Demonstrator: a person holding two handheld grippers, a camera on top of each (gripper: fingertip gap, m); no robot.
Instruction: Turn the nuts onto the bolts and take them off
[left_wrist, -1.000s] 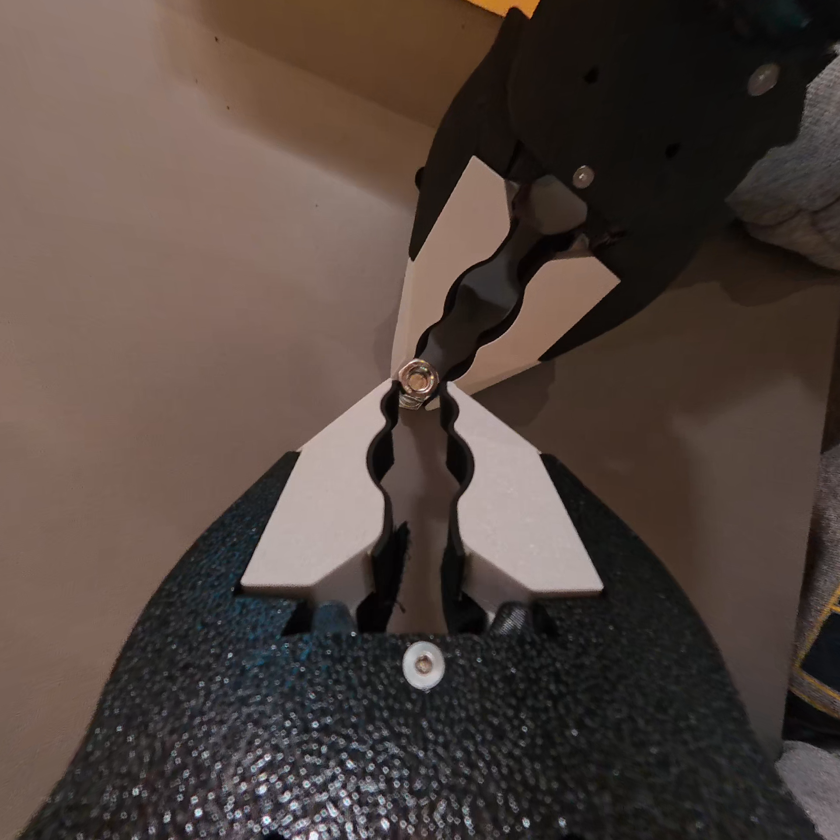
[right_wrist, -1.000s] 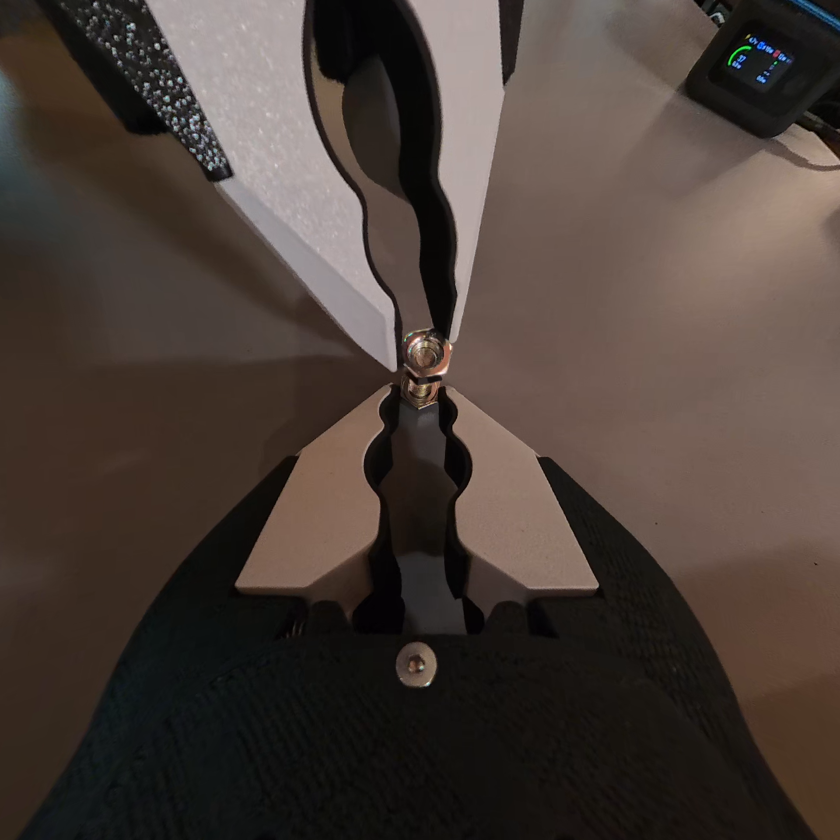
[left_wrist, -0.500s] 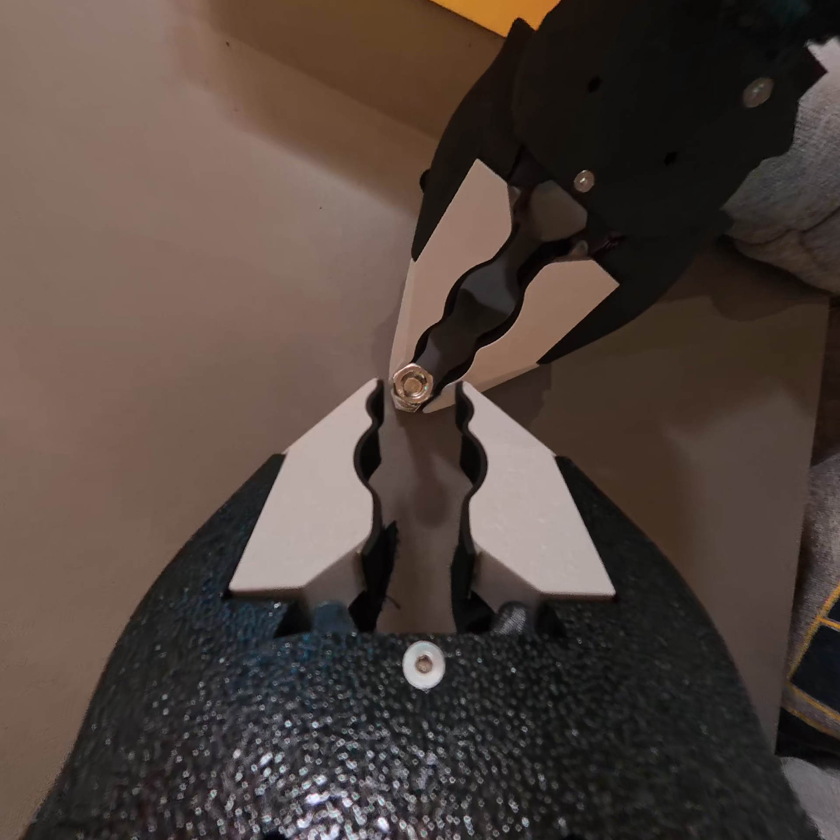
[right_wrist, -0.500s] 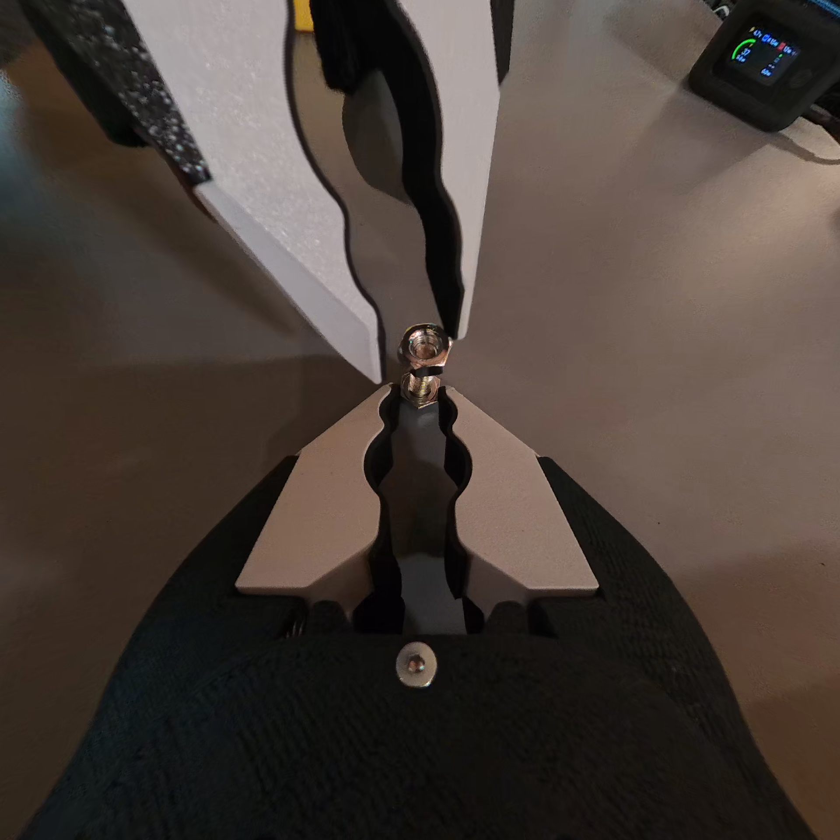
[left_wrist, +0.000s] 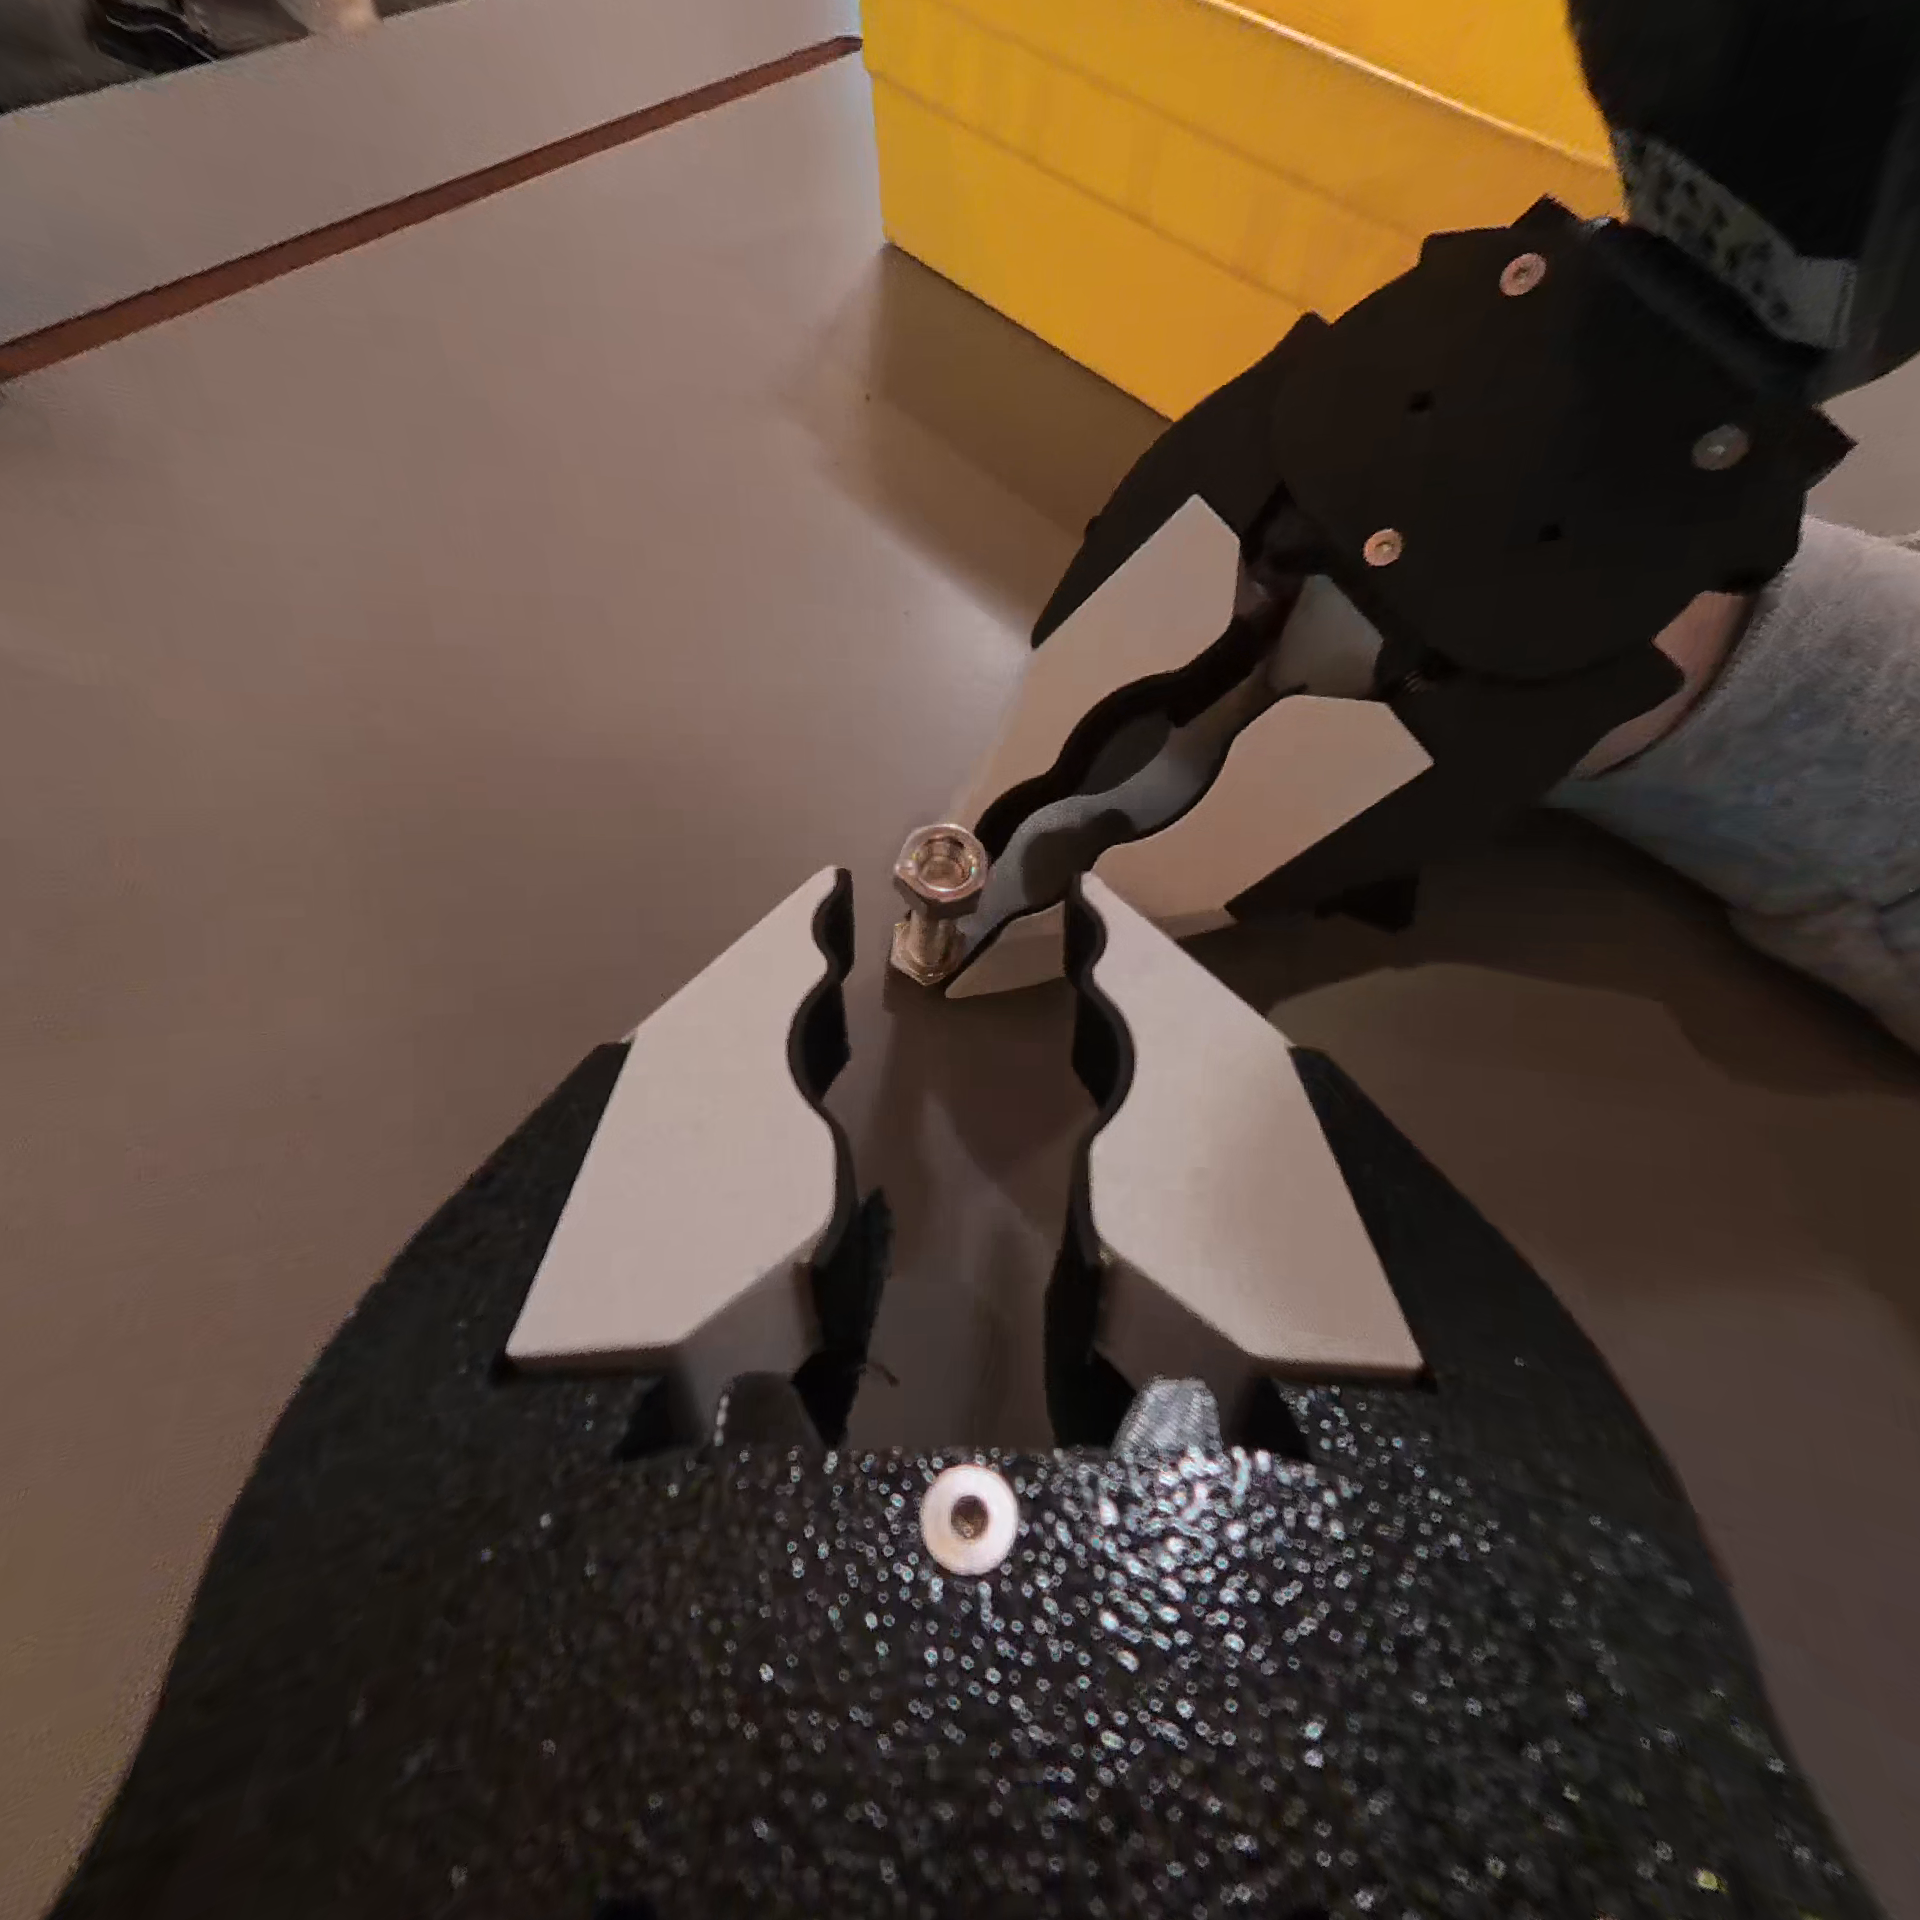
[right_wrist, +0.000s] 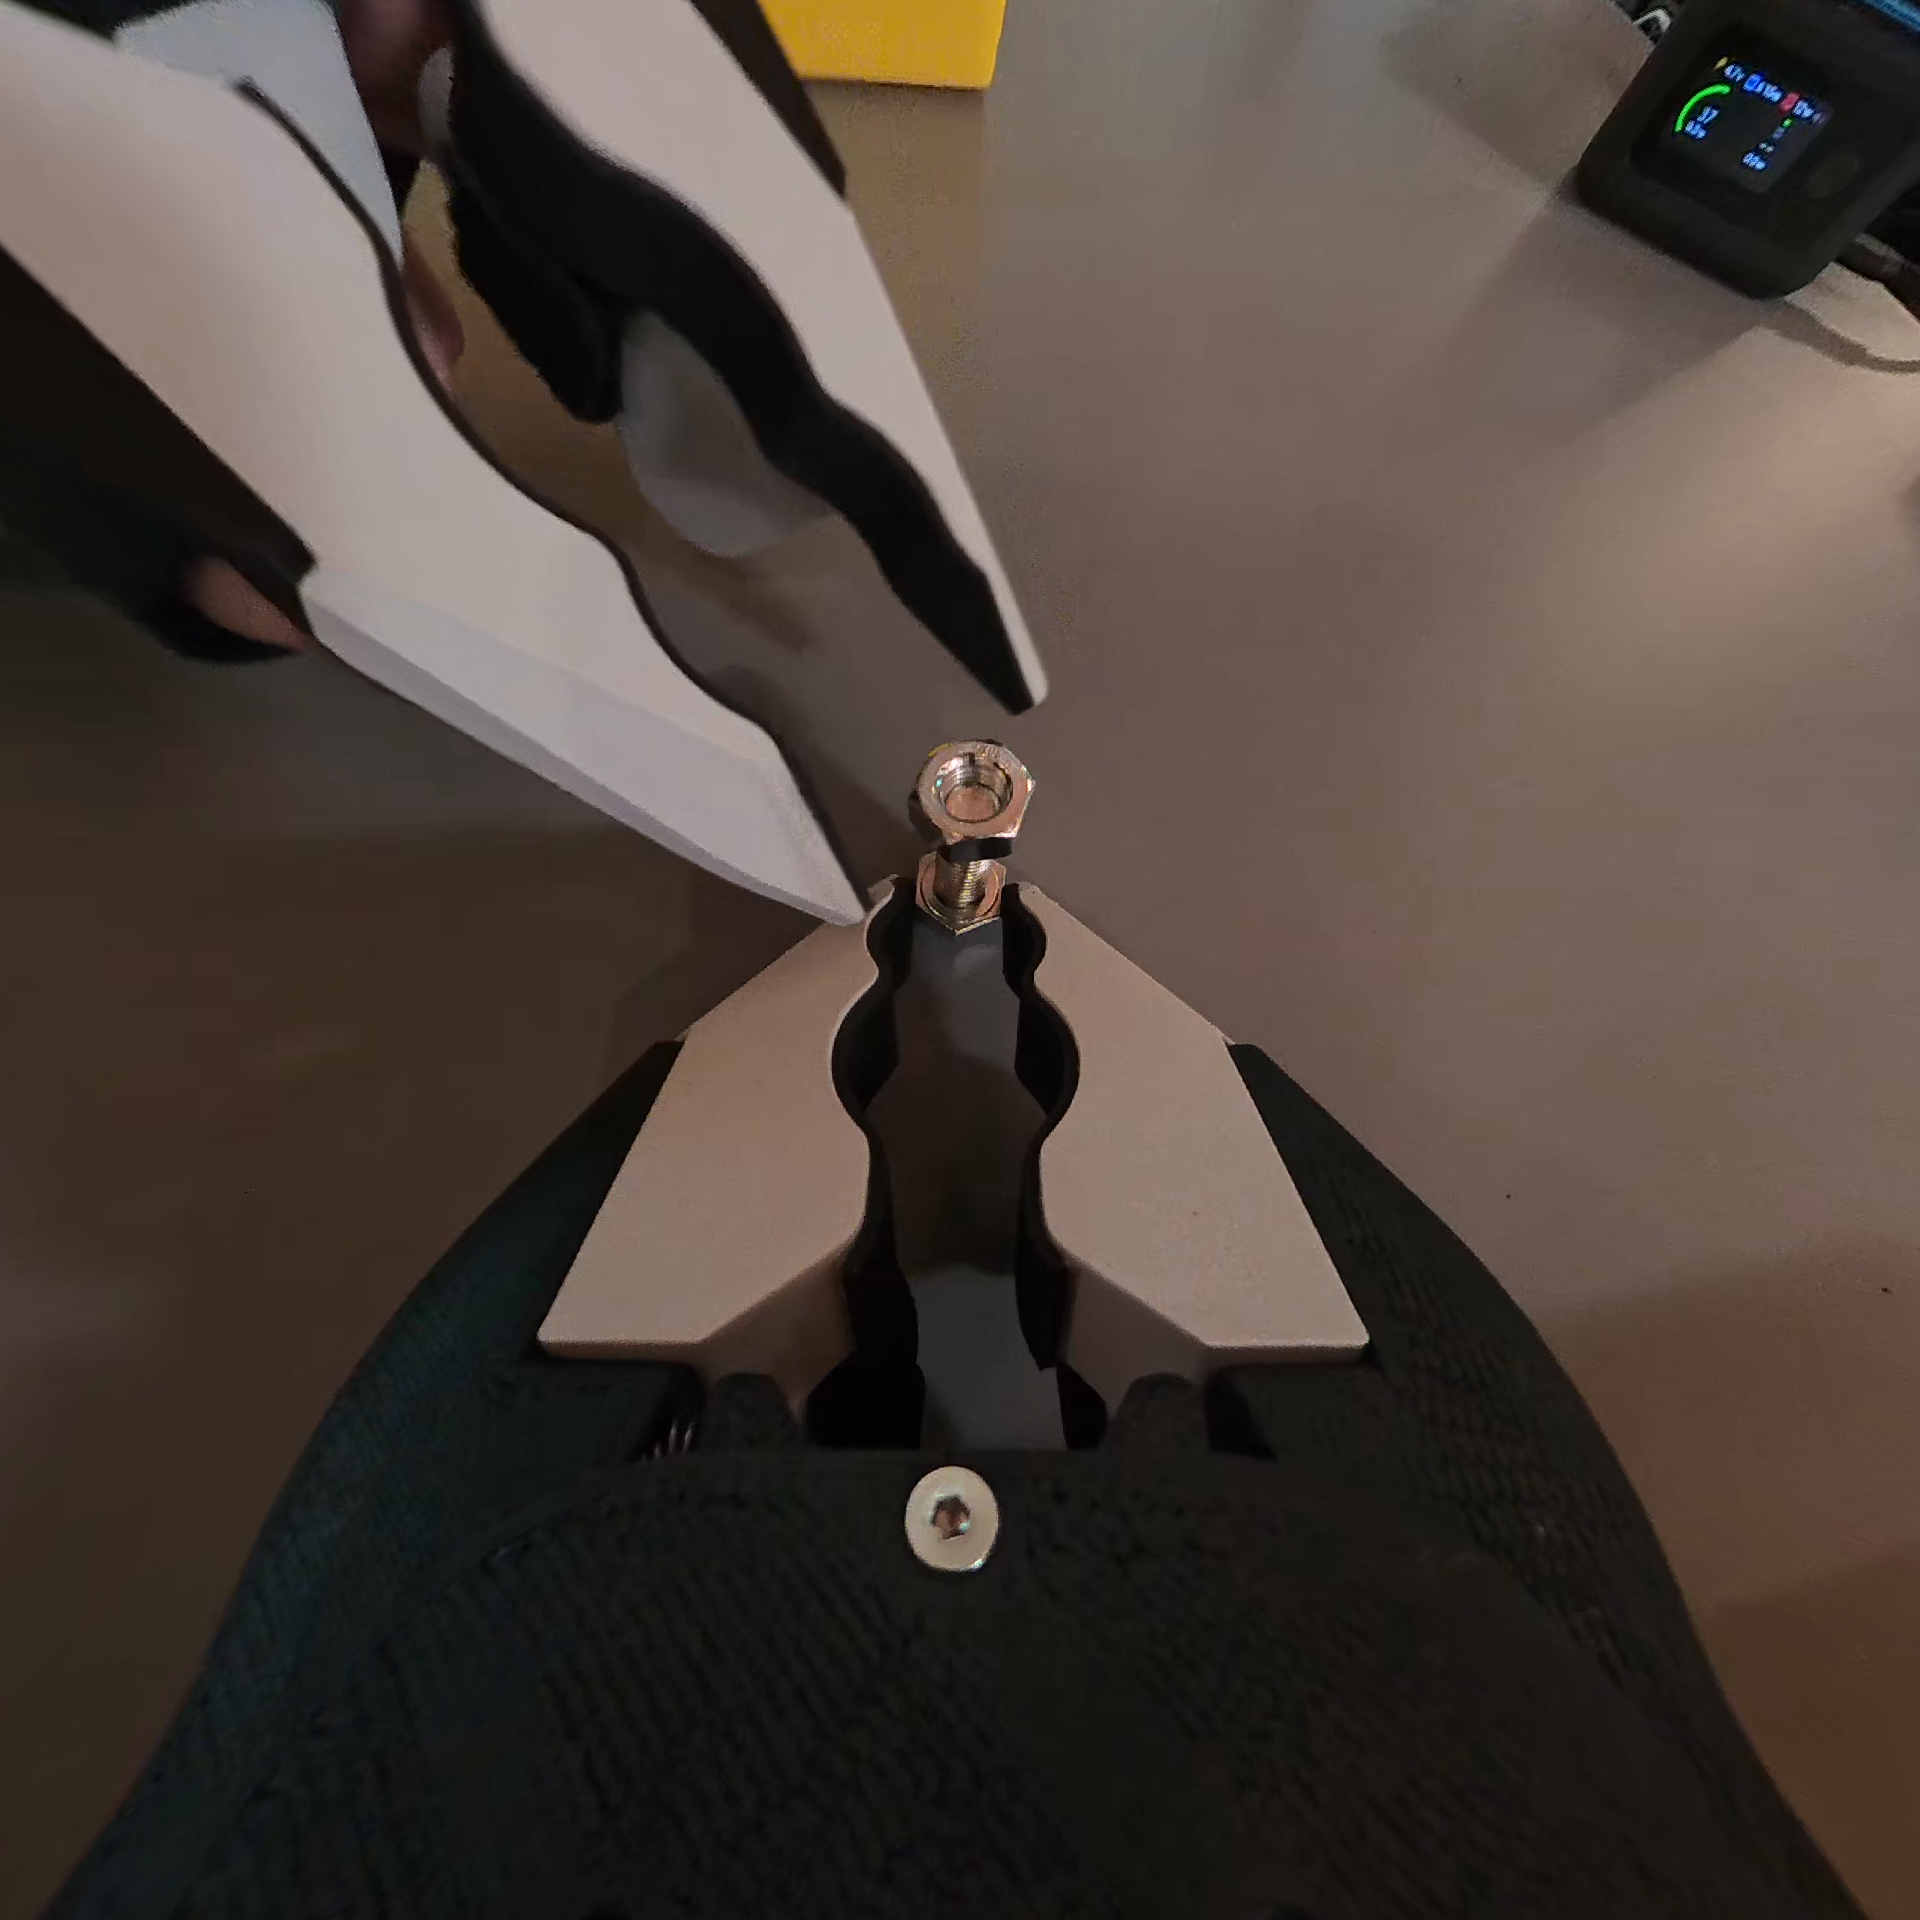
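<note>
at the right gripper (right_wrist: 956, 914) tips, bolt (right_wrist: 961, 883) with nut (right_wrist: 974, 802)

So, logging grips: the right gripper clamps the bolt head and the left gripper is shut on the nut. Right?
Not quite. The right gripper does clamp the bolt head, but the left gripper is open, clear of the nut; the left wrist view shows it.

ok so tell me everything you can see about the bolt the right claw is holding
The bolt is small, shiny silver metal with a threaded shank. The right claw pinches its hex head between its tips, so it points away from the camera. A matching hex nut sits on its far end, a stretch of bare thread showing between nut and head. The left claw is open around it, not touching it.
</note>
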